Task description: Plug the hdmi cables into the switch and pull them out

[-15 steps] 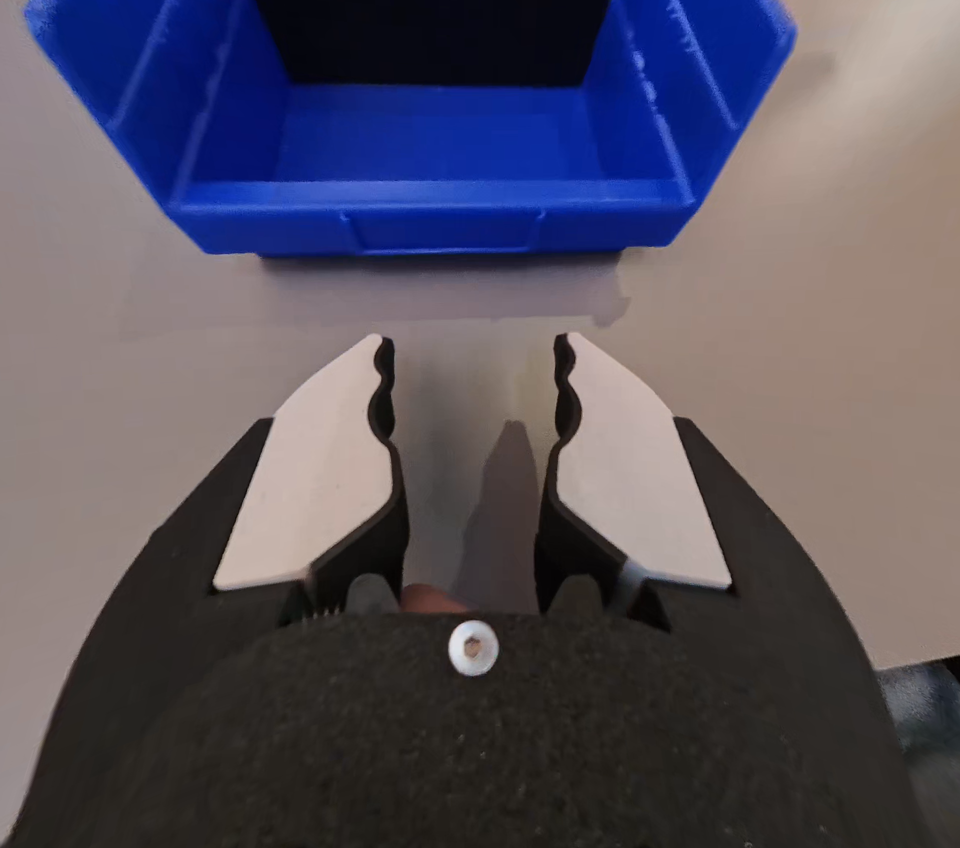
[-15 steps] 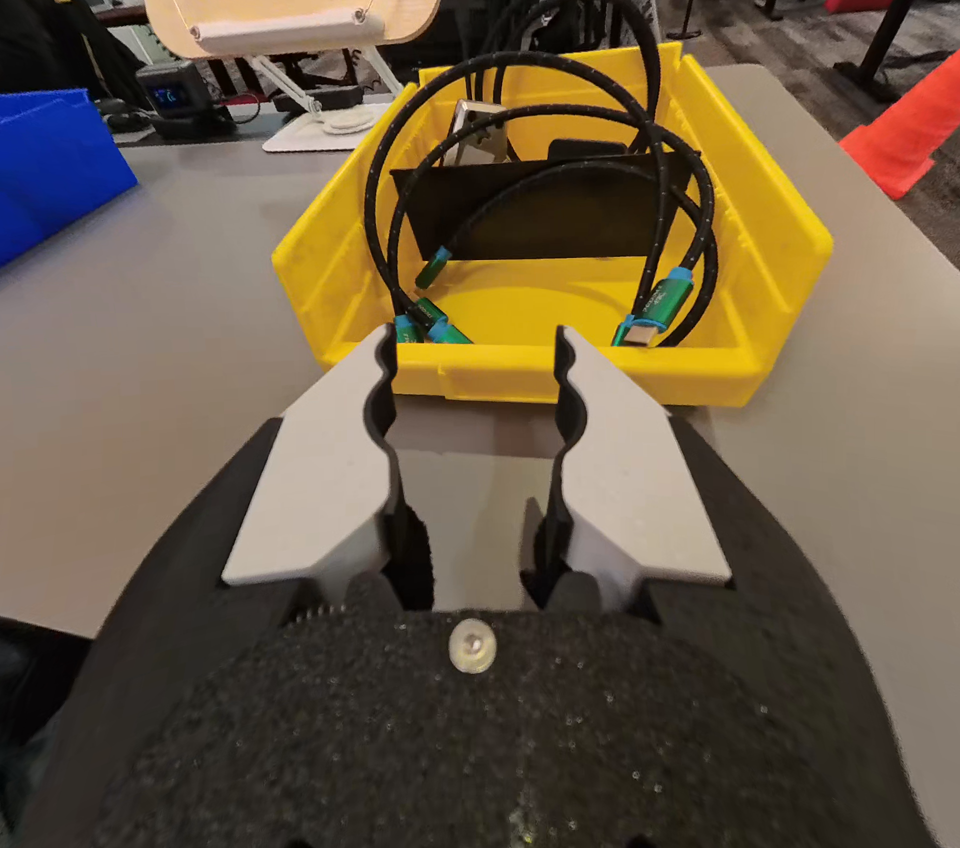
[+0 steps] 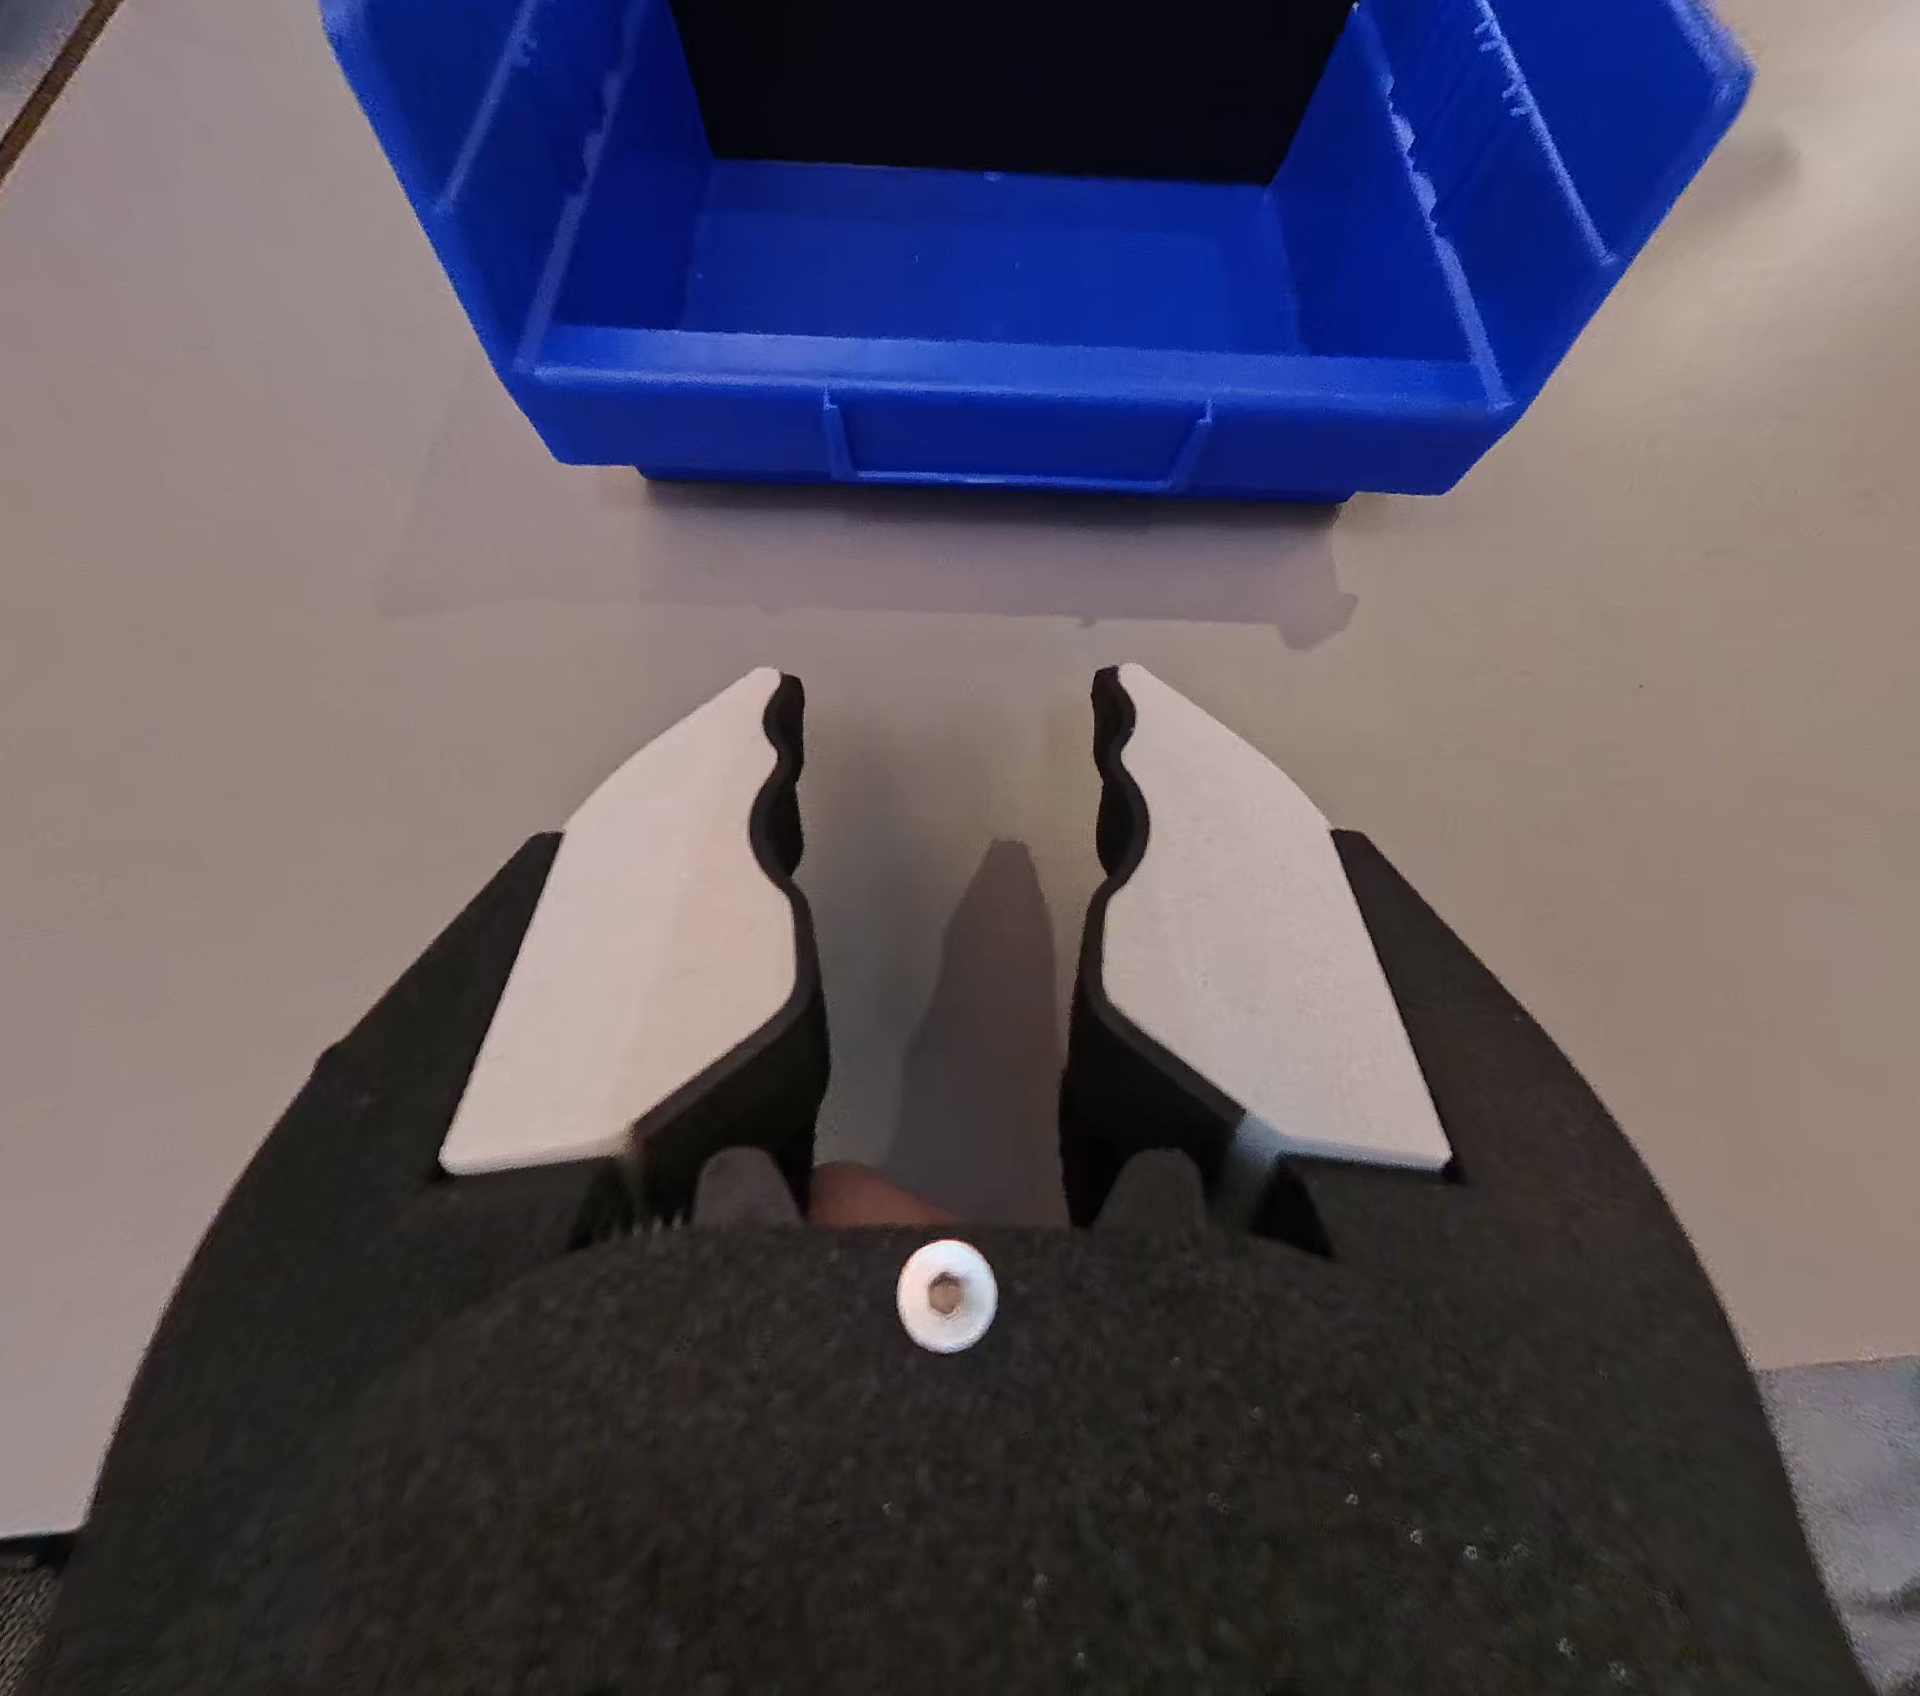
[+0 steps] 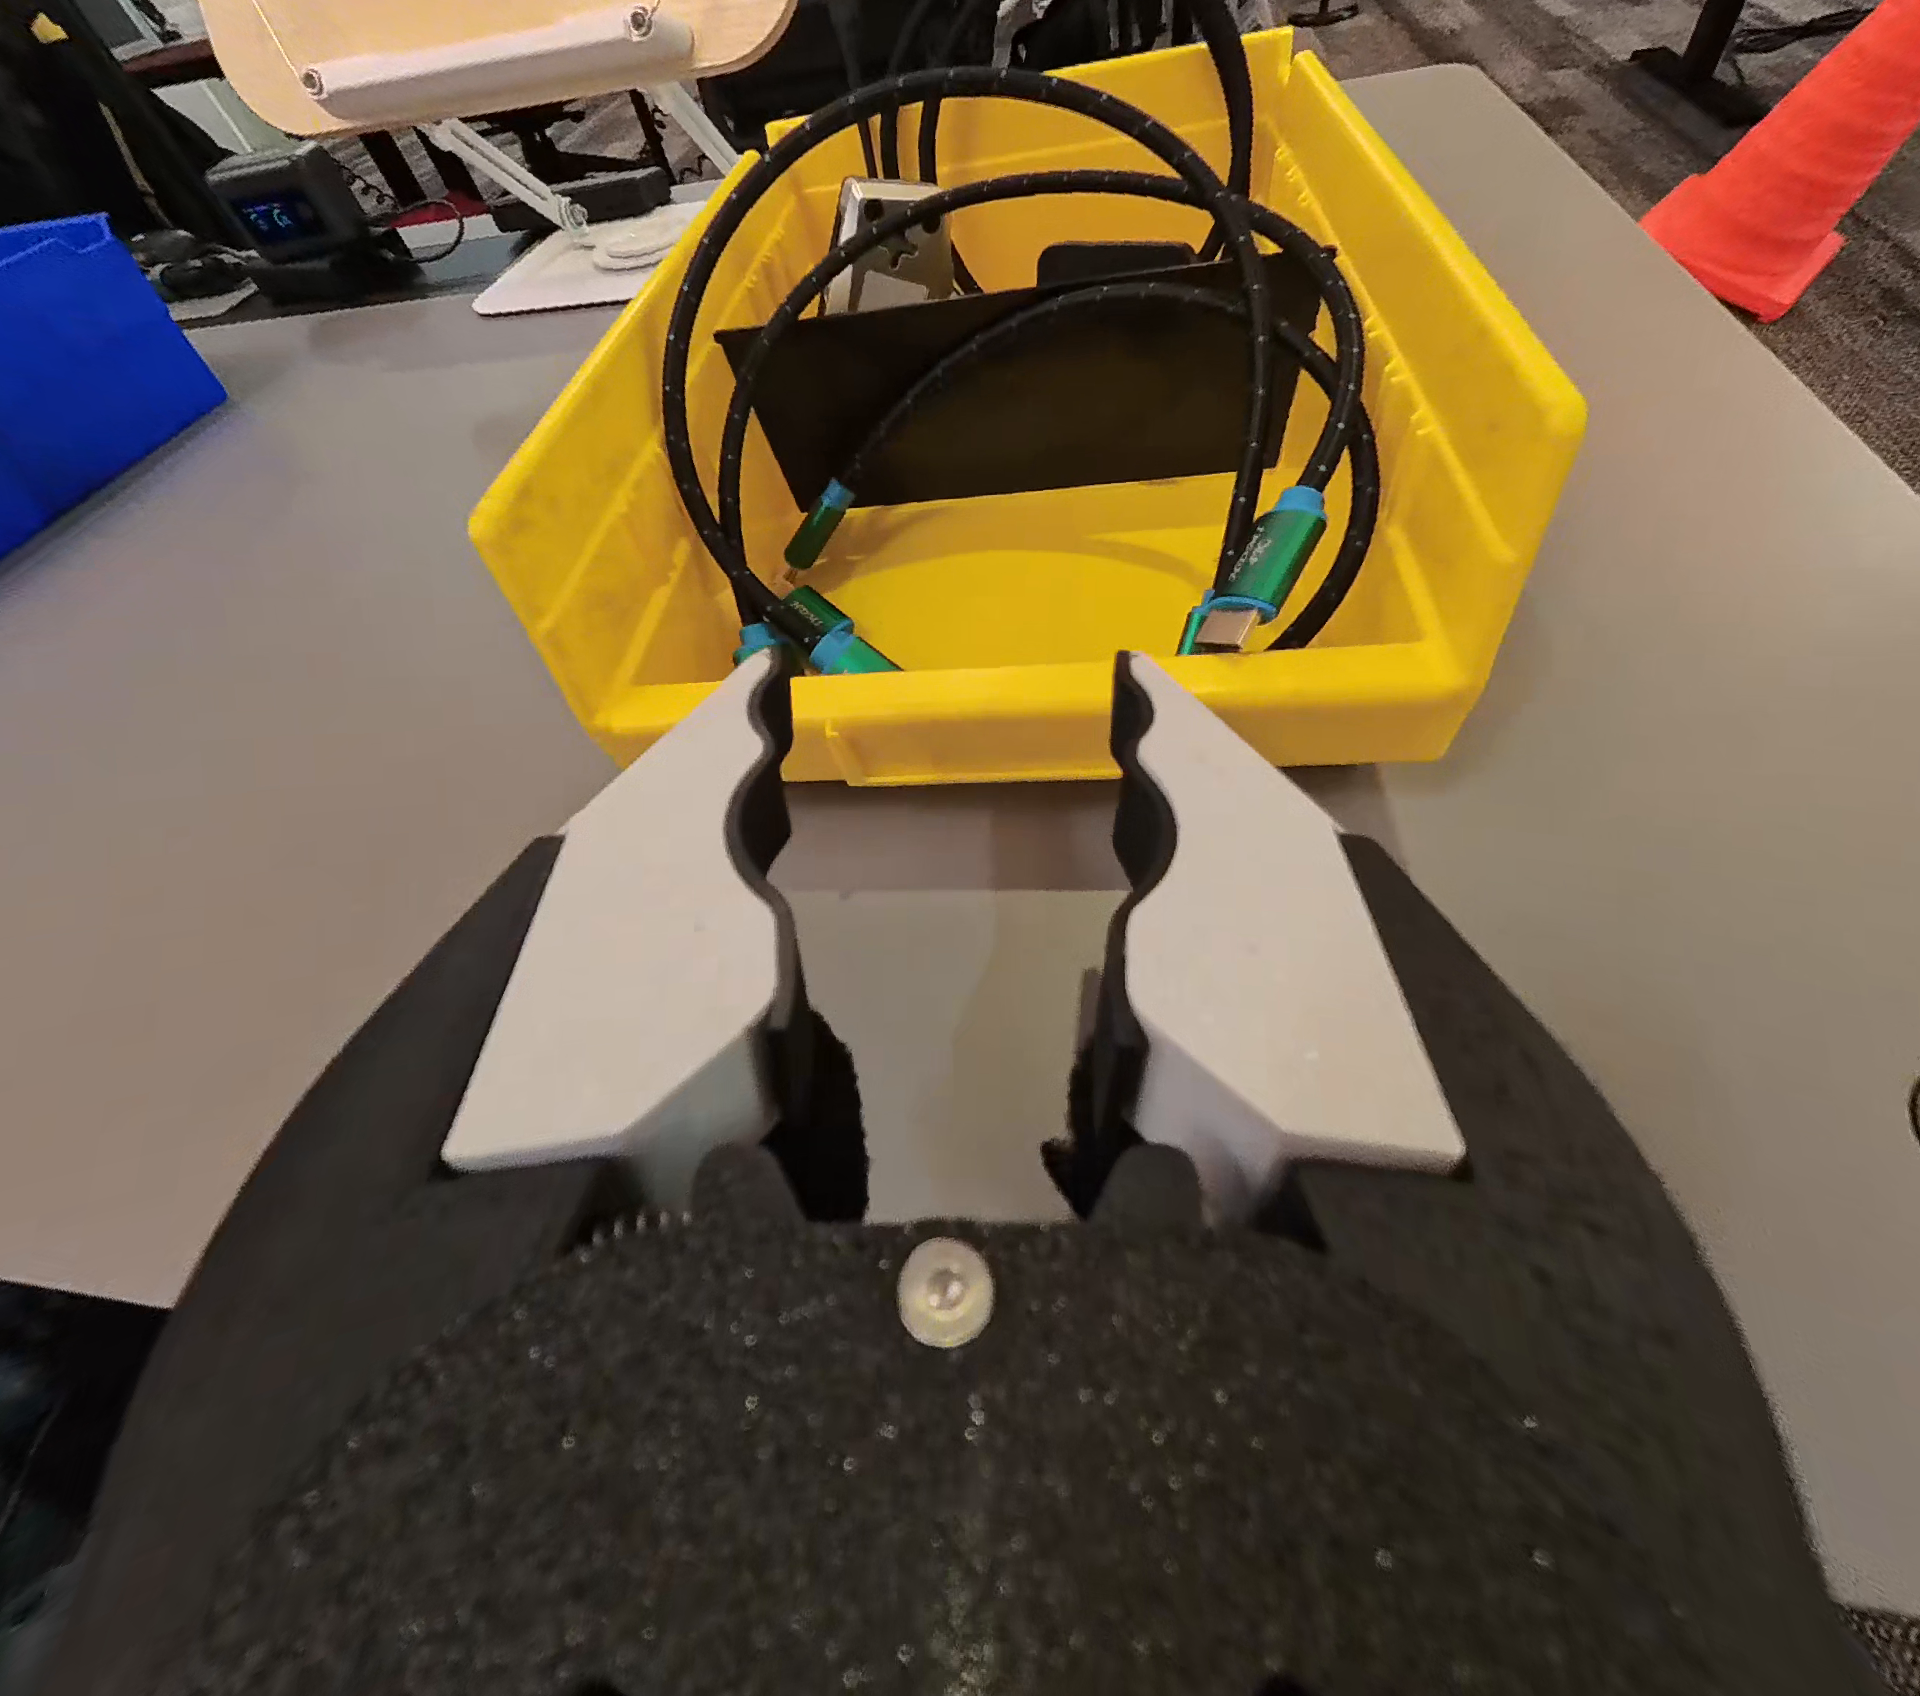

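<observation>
The left claw (image 3: 948, 690) is spread with nothing between its fingers, over bare grey counter (image 3: 260, 659) with free room before the blue bin (image 3: 1018, 441), whose front section holds nothing ahead of a black divider (image 3: 997, 5). The right claw (image 4: 945, 670) gapes too, its tips just short of the yellow bin's (image 4: 1039, 711) front lip. Only this view shows the braided black hdmi cables (image 4: 717, 316) looped inside, green plugs on the floor, and a silvery switch (image 4: 894, 238) behind the divider; counter edge and orange cone (image 4: 1808, 171) lie right

Black braided cables (image 4: 1039, 358) coiled in yellow bin (image 4: 1475, 441)
</observation>
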`<move>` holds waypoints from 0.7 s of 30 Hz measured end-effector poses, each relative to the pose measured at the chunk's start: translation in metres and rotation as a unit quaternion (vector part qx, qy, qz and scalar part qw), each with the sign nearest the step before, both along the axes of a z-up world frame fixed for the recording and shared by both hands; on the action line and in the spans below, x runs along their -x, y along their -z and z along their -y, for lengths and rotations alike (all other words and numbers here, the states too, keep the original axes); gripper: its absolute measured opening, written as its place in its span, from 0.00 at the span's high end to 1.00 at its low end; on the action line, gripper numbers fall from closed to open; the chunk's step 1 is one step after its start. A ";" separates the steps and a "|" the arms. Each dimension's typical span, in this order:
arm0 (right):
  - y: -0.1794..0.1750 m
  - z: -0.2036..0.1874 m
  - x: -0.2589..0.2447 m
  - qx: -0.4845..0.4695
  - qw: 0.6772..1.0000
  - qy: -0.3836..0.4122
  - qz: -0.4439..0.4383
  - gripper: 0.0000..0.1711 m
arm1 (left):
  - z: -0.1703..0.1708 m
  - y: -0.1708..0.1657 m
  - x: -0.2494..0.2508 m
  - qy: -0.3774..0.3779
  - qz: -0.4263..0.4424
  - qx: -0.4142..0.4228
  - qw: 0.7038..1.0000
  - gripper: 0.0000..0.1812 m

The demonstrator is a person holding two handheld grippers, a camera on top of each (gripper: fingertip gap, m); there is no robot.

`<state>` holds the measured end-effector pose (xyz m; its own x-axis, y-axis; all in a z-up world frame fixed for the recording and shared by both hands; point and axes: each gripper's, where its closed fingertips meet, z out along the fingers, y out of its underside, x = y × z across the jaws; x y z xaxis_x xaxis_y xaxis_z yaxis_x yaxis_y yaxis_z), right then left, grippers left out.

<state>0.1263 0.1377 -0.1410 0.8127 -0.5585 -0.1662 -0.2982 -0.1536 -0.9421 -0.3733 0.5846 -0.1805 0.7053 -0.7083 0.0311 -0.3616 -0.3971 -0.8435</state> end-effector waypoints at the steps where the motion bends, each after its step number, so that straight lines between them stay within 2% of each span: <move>1: 0.001 -0.001 0.000 0.001 1.000 -0.002 -0.003 0.65 | -0.001 0.000 0.001 -0.004 -0.003 0.000 1.000 0.70; 9: 0.004 -0.009 0.006 0.011 1.000 -0.015 0.007 0.65 | 0.000 -0.005 0.002 -0.010 -0.012 -0.019 1.000 0.70; 13: 0.003 -0.034 0.044 0.028 0.995 -0.090 0.034 0.63 | 0.009 -0.031 -0.007 -0.001 -0.025 -0.109 0.994 0.74; 14: 0.003 -0.044 0.059 0.027 0.992 -0.117 0.031 0.61 | 0.016 -0.034 -0.012 0.008 -0.036 -0.123 0.992 0.77; 16: -0.002 -0.066 0.078 0.015 0.989 -0.143 0.040 0.56 | 0.031 -0.034 -0.023 0.029 -0.056 -0.127 0.990 0.75; 18: -0.009 -0.085 0.077 0.018 0.989 -0.132 0.071 0.54 | 0.052 -0.033 -0.040 0.057 -0.052 -0.109 0.991 0.70; 21: -0.009 -0.109 0.062 0.035 0.992 -0.100 0.073 0.53 | 0.095 -0.038 -0.080 0.122 -0.003 -0.096 0.988 0.72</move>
<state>0.0643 0.2469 -0.1320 0.9210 -0.3896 -0.0054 -0.1167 -0.2626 -0.9578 -0.2929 0.4901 -0.1423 0.5133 -0.8492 -0.1243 -0.4317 -0.1303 -0.8926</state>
